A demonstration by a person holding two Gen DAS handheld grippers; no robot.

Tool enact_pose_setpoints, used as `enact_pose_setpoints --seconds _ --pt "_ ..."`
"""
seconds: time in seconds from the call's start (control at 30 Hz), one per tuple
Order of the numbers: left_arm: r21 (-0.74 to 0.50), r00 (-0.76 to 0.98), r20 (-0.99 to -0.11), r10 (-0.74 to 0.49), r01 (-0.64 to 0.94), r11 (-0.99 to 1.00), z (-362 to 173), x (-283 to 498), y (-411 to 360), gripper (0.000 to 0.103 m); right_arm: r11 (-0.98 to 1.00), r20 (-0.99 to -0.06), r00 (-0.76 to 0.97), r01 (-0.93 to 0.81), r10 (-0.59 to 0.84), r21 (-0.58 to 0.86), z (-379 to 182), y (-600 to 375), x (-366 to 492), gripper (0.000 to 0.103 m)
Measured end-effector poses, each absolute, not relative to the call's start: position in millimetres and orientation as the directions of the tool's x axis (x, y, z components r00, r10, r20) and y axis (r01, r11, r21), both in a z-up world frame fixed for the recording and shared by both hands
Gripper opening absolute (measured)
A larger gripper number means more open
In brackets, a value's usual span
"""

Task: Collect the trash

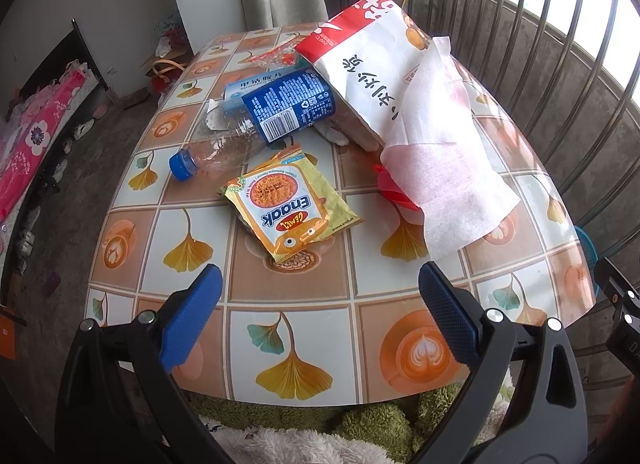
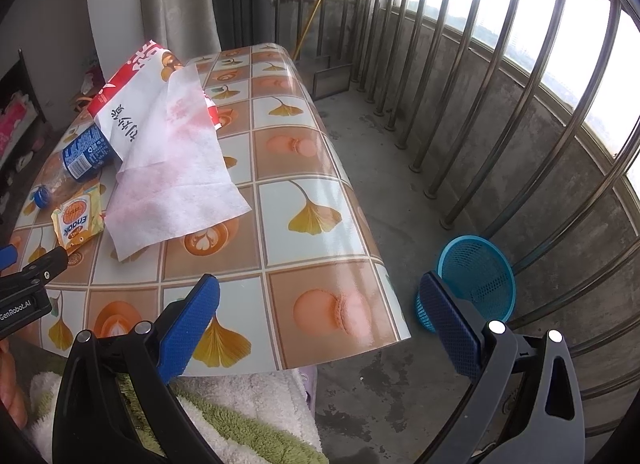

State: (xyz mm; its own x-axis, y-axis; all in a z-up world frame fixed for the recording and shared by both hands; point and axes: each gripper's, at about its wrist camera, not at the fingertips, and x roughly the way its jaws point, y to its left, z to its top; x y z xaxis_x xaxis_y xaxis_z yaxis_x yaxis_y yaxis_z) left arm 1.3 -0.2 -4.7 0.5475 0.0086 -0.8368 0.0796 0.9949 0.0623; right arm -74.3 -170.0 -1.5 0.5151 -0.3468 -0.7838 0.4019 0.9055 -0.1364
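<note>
Trash lies on the tiled-pattern table (image 1: 280,296): a yellow Enaak snack packet (image 1: 286,209), a clear plastic bottle (image 1: 256,119) with a blue cap and blue label, a red-and-white paper bag (image 1: 368,63), and a white tissue sheet (image 1: 444,151) draped over the bag. My left gripper (image 1: 320,316) hangs open over the table's near edge, short of the packet, holding nothing. My right gripper (image 2: 320,324) is open and empty above the table's right corner. A blue mesh bin (image 2: 476,276) stands on the floor to the right.
A small blue-and-white box (image 1: 256,83) and a clear wrapper (image 1: 276,55) lie behind the bottle. Something red (image 1: 394,191) peeks from under the tissue. Metal railing bars (image 2: 500,103) line the balcony wall on the right. A fluffy green-and-white cloth (image 2: 224,420) is below the table edge.
</note>
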Motion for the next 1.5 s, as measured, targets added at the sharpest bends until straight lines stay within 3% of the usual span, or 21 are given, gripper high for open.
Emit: enact_pose_setpoints --seconds 1.5 --pt "0.072 0.544 -0.839 0.02 0.075 0.995 -7 -1 5 0.094 0.92 -0.781 0.545 0.38 -0.305 -0.094 -1 -166 -57 0.097"
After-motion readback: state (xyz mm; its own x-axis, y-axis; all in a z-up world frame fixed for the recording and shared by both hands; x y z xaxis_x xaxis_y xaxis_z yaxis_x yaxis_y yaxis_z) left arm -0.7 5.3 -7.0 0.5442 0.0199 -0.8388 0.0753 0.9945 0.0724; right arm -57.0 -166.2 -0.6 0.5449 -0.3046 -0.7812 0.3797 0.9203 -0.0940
